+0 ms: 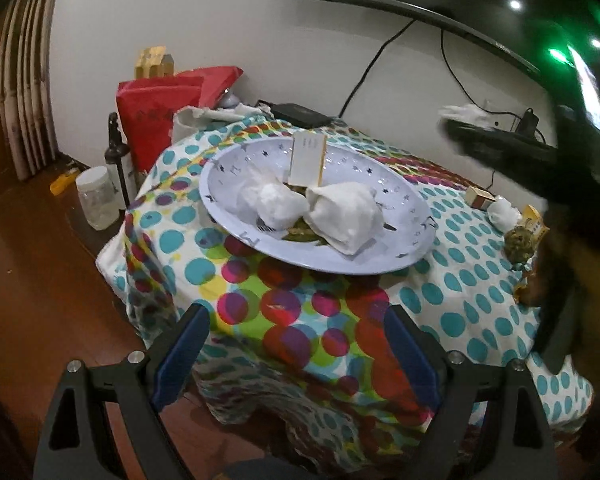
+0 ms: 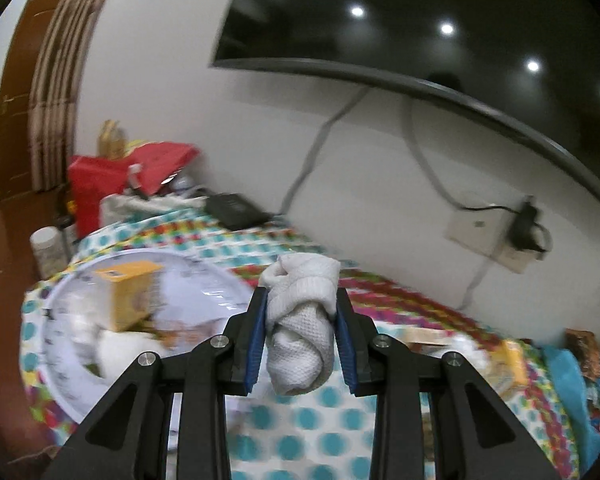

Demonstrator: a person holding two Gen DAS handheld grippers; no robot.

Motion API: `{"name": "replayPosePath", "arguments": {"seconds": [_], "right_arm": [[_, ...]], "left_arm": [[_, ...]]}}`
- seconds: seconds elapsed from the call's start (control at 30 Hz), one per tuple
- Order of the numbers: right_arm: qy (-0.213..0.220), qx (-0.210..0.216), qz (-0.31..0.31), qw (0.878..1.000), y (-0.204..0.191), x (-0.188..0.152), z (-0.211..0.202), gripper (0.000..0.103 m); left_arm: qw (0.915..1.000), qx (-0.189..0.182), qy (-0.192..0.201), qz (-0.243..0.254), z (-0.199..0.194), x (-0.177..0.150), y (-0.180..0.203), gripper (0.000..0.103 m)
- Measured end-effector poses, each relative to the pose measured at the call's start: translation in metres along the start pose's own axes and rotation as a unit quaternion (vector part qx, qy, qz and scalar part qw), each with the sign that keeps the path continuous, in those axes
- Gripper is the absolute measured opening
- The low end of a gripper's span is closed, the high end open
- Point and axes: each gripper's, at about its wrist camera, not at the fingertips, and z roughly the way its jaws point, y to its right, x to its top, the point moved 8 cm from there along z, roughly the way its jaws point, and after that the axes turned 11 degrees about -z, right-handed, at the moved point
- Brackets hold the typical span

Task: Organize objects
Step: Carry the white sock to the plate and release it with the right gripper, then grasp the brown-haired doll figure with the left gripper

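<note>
white knitted cloth roll (image 2: 302, 328) pinched between the pads of the right gripper (image 2: 301, 334), carried above the dotted tablecloth (image 2: 300, 420) beside the plate (image 2: 220, 292). left gripper (image 1: 296, 354) spread, empty. lower the roll over a free patch of plate before letting go, clear of the yellow box (image 2: 130, 294).

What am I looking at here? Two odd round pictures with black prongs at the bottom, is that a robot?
No robot: a person holds a pair of tongs in each hand, and each carries a wide-angle camera looking along its fingers. One picture comes from the left tongs, which are open and empty above a dotted tablecloth. The other comes from the right tongs, clamped on a rolled white cloth. On the table sits a big white plate with star marks, holding white bundles and a small box. More small items lie near the table's right edge.
</note>
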Motion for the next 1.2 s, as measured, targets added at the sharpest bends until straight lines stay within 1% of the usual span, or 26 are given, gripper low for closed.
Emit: {"name": "replayPosePath", "arguments": {"seconds": [0.13, 0.23, 0.33, 0.5, 0.6, 0.63, 0.67, 0.7, 0.73, 0.77, 0.8, 0.83, 0.87, 0.93, 1.0, 1.1, 1.2], "right_arm": [[-0.016, 0.027, -0.026, 0.999, -0.048, 0.004, 0.017, 0.03], [-0.03, 0.048, -0.025, 0.998, -0.069, 0.003, 0.028, 0.03], [-0.04, 0.059, -0.026, 0.997, -0.079, 0.0, 0.035, 0.03], [-0.053, 0.065, -0.025, 0.996, -0.085, -0.005, 0.044, 0.03], [-0.06, 0.079, -0.023, 0.995, -0.089, -0.006, 0.05, 0.032], [-0.064, 0.087, -0.025, 0.994, -0.092, -0.006, 0.051, 0.034], [-0.065, 0.084, -0.033, 0.994, -0.094, -0.005, 0.05, 0.037], [-0.057, 0.067, -0.046, 0.995, -0.094, -0.002, 0.046, 0.041], [-0.044, 0.053, -0.056, 0.996, -0.092, 0.002, 0.04, 0.058], [-0.03, 0.041, -0.062, 0.997, -0.09, 0.006, 0.034, 0.077], [-0.014, 0.03, -0.066, 0.997, -0.086, 0.01, 0.027, 0.084], [0.0, 0.028, -0.064, 0.998, -0.082, 0.014, 0.019, 0.086], [0.007, 0.033, -0.06, 0.998, -0.079, 0.016, 0.014, 0.086], [0.008, 0.032, -0.062, 0.997, -0.071, 0.017, 0.008, 0.086], [0.011, 0.02, -0.07, 0.997, -0.06, 0.014, 0.0, 0.086], [0.002, -0.002, -0.069, 0.998, -0.031, -0.003, -0.011, 0.087], [-0.015, -0.022, -0.054, 0.998, 0.001, -0.028, -0.019, 0.088]], "left_arm": [[1.0, 0.001, 0.0, -0.006, 0.001, 0.002, -0.003, 0.091], [0.9999, 0.008, 0.0, -0.012, 0.003, 0.005, -0.007, 0.091], [0.9996, 0.01, 0.001, -0.025, 0.004, 0.007, -0.013, 0.091], [0.9995, 0.011, -0.002, -0.031, 0.006, 0.008, -0.016, 0.091], [0.9995, 0.011, -0.003, -0.031, 0.006, 0.008, -0.016, 0.091], [0.9995, 0.011, -0.002, -0.03, 0.007, 0.008, -0.016, 0.091], [0.9995, 0.01, -0.001, -0.031, 0.006, 0.009, -0.016, 0.091], [0.9995, 0.009, 0.0, -0.032, 0.006, 0.009, -0.016, 0.091], [0.9995, 0.01, 0.001, -0.03, 0.006, 0.009, -0.016, 0.091], [0.9995, 0.01, 0.001, -0.029, 0.006, 0.009, -0.015, 0.091], [0.9995, 0.01, 0.0, -0.029, 0.007, 0.008, -0.014, 0.091], [0.9996, 0.009, -0.003, -0.028, 0.008, 0.007, -0.013, 0.091], [0.9996, 0.01, -0.005, -0.026, 0.009, 0.005, -0.012, 0.091], [0.9997, 0.013, -0.004, -0.021, 0.009, 0.004, -0.01, 0.091], [0.9998, 0.011, 0.002, -0.015, 0.006, 0.003, -0.007, 0.091], [0.9998, 0.012, 0.013, -0.002, 0.001, 0.003, -0.001, 0.091], [0.9995, 0.017, 0.022, 0.016, -0.003, 0.0, 0.005, 0.091]]}}
